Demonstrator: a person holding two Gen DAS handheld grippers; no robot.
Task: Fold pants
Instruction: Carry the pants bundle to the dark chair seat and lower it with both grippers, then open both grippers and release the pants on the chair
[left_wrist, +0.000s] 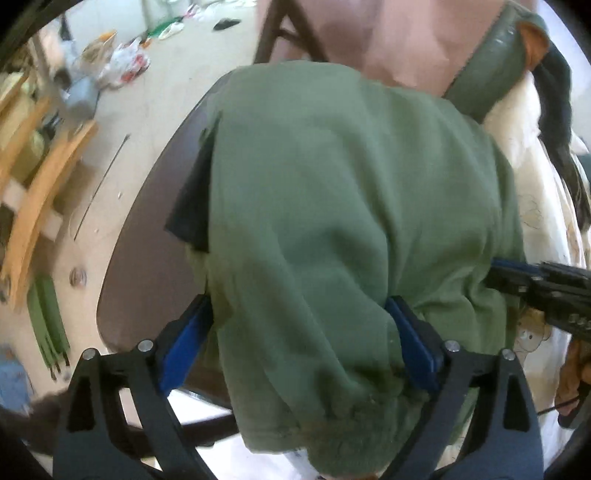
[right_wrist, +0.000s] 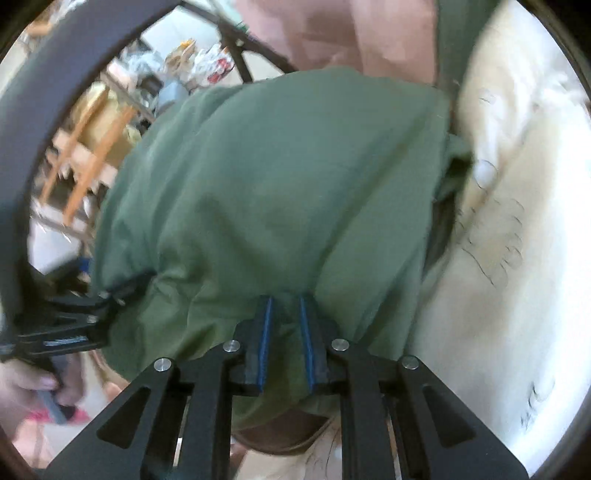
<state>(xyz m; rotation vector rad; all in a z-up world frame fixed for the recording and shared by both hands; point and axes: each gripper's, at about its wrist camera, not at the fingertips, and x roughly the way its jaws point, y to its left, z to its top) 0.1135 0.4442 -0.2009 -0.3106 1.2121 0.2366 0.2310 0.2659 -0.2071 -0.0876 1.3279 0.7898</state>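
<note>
Left claw (left_wrist: 299, 343) wide open, green pants (left_wrist: 332, 206) lying between its blue pads, fabric not pinched. Pants draped on dark round bench (left_wrist: 147, 236), spreading ahead of both claws. Right claw (right_wrist: 286, 336) nearly closed, gripping fold of pants edge between pads. White printed cloth (right_wrist: 517, 221) just right of right claw, beside pants.
</note>
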